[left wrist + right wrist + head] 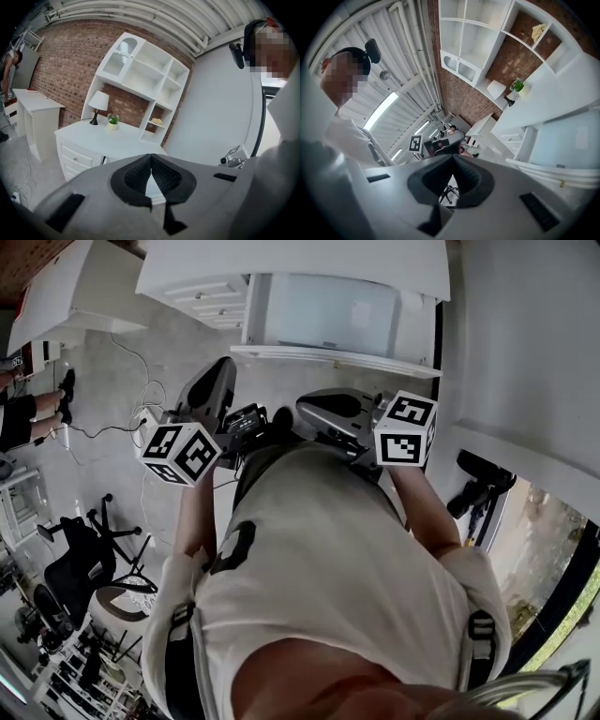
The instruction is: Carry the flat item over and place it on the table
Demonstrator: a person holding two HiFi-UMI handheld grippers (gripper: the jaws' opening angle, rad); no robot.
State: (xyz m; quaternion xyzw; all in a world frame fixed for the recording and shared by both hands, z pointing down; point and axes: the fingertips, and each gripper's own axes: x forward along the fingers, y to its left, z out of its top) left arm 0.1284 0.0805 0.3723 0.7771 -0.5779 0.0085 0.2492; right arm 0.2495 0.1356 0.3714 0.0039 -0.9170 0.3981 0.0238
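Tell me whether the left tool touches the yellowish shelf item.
Apart. Left gripper view: desktop lies between the left tool and the yellowish shelf item.

The head camera sits above the person [328, 568] and faces steeply down. Shoulders fill the lower frame; the white worktop [300, 259] lies along the top edge. The left camera rides close behind the left tongs [151, 158], upright, facing that worktop [108, 140] and its shelf unit [145, 75]. The right camera, close behind the right tongs [452, 158], sits rolled sideways. The same worktop [548, 105] and shelf unit [487, 28] occupy its upper right.
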